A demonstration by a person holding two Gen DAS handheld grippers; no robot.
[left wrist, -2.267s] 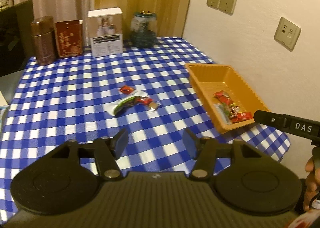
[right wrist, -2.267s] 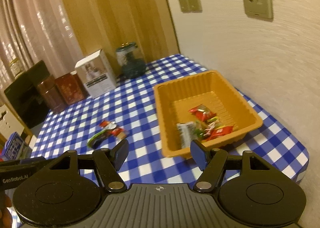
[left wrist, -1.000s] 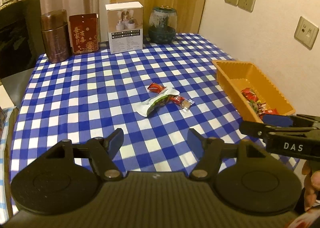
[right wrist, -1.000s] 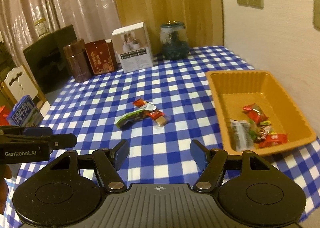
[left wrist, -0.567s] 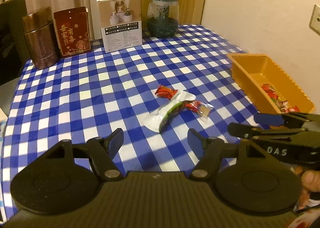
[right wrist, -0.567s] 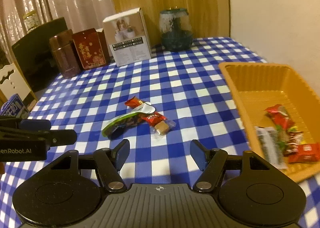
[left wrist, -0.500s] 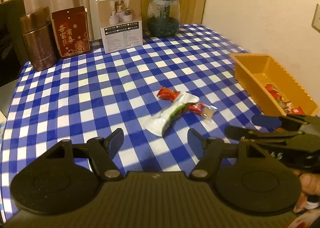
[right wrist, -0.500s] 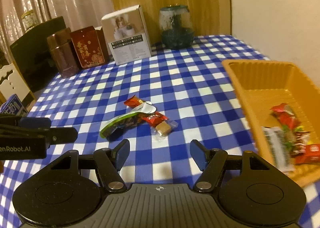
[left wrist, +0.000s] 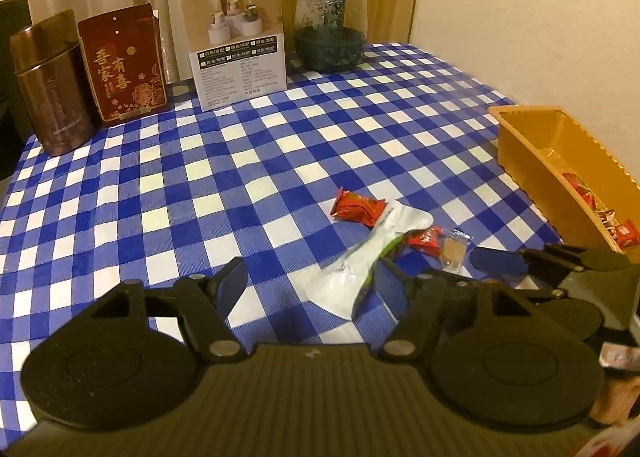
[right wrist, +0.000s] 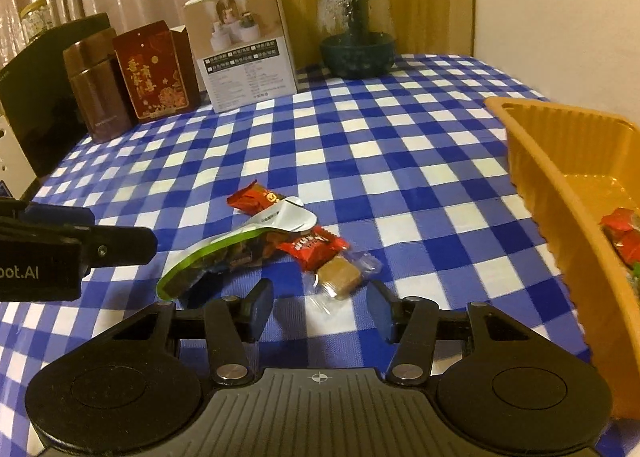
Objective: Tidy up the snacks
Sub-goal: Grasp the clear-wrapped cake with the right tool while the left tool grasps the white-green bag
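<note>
Blue-and-white checked cloth (right wrist: 400,161) is covering the table, with items running left to right: the left gripper (left wrist: 310,287) is hanging with its jaws standing wide and empty, its right finger just beside the white-and-green foil snack pouch (left wrist: 360,263); the pouch is overlapping a red wrapped candy (right wrist: 256,199) on its far side and touching a second red wrapped candy (right wrist: 314,247), against which a caramel-brown sweet in a clear wrapper (right wrist: 338,277) is lying; the right gripper (right wrist: 318,311) is pointing at that sweet, its jaws having just been closing to a narrower gap, with nothing pressed between the pads; the orange ridged plastic tray (right wrist: 540,161) is sitting at the right, already holding several wrapped snacks. Risks, as judged: the sweet's slippery wrapper is likely slipping from a shallow pinch; the neighbouring candy is being caught alongside; the two grippers, working close together, are crowding each other. Obscured: tray contents are being cut off by the frame edge; pouch lettering is too small to read.
</note>
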